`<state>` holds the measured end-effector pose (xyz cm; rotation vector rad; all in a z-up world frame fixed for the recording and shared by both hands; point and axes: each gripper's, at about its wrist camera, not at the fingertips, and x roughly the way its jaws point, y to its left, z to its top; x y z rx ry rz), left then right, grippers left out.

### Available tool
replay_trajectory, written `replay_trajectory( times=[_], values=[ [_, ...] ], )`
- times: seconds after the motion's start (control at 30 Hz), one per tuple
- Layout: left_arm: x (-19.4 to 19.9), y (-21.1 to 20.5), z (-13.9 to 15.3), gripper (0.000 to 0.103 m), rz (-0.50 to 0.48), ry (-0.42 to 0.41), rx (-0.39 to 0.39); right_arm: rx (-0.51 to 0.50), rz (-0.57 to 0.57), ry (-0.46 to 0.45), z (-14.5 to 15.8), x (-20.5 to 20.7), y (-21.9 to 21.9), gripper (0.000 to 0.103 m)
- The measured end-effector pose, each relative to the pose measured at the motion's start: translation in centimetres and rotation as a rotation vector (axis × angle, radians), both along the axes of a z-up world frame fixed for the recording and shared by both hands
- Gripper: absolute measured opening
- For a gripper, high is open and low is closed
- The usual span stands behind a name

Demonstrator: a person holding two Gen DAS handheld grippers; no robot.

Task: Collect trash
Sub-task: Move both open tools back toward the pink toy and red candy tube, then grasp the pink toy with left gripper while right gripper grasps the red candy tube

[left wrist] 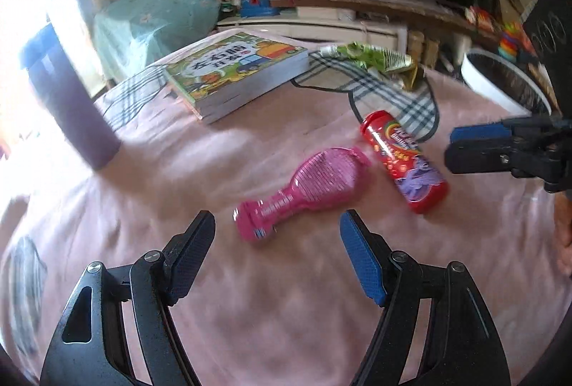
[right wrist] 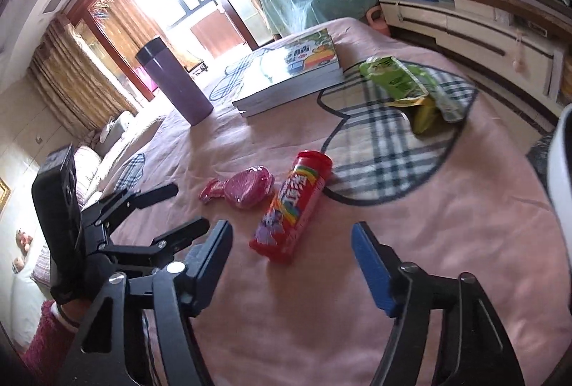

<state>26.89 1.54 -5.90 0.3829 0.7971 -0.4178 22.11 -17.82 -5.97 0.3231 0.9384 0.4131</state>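
Both tools stand spread, pinching nothing: left tool near the pink bottle, right tool near the red can. Only the right view shows a sleeve.

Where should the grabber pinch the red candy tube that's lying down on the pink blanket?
Probably around the middle of the red candy tube, coming down from above with one finger on each long side. It lies flat, so its round body fits between the open right gripper. Its far part lies close beside the pink bottle, so the near half has more room.
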Motion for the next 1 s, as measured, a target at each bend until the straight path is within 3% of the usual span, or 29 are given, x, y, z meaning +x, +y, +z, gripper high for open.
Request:
replay_trajectory(
  times=[0.13, 0.23, 0.27, 0.33, 0.37, 0.6, 0.63, 0.7, 0.9, 1.0],
  values=[
    [1.4, -0.5, -1.1, 0.071, -0.049, 0.044, 0.027, -0.005, 0.004, 0.042, -1.3, 1.7, 0.7, 0.06],
    [2.0, -0.7, -1.7, 0.053, -0.08, 0.08, 0.008, 0.005, 0.008, 0.063, -2.1, 2.4, 0.8, 0.055],
    [2.0, -0.7, -1.6, 0.041, -0.086, 0.089, -0.015, 0.004, 0.009, 0.058, -2.1, 2.5, 0.9, 0.055],
    [1.9, -0.8, -1.5, 0.029, -0.076, 0.084, -0.014, 0.007, 0.02, 0.055, -2.1, 2.7, 1.1, 0.046],
    [1.8, -0.8, -1.5, 0.025, -0.068, 0.081, -0.015, 0.019, 0.025, 0.058, -2.0, 2.7, 1.0, 0.038],
    [-0.6, -0.9, -1.2, 0.017, -0.028, 0.088, -0.027, 0.033, 0.009, 0.05, -1.5, 1.0, -0.9, 0.036],
    [-1.4, -1.1, -1.0, 0.001, -0.027, 0.094, -0.043, 0.037, 0.003, 0.049, -1.3, 0.6, -1.5, 0.036],
    [-2.4, -1.6, -0.8, 0.001, -0.018, 0.13, -0.081, 0.041, -0.005, 0.045, -1.1, -0.2, -2.5, 0.035],
    [-5.2, -3.7, -0.8, 0.001, -0.012, 0.159, -0.088, 0.032, -0.03, 0.036, -0.6, -2.8, -5.4, 0.034],
    [-4.8, -4.2, -0.3, 0.012, -0.002, 0.132, -0.069, 0.049, -0.047, 0.031, -0.2, -4.0, -6.7, 0.034]
  ],
)
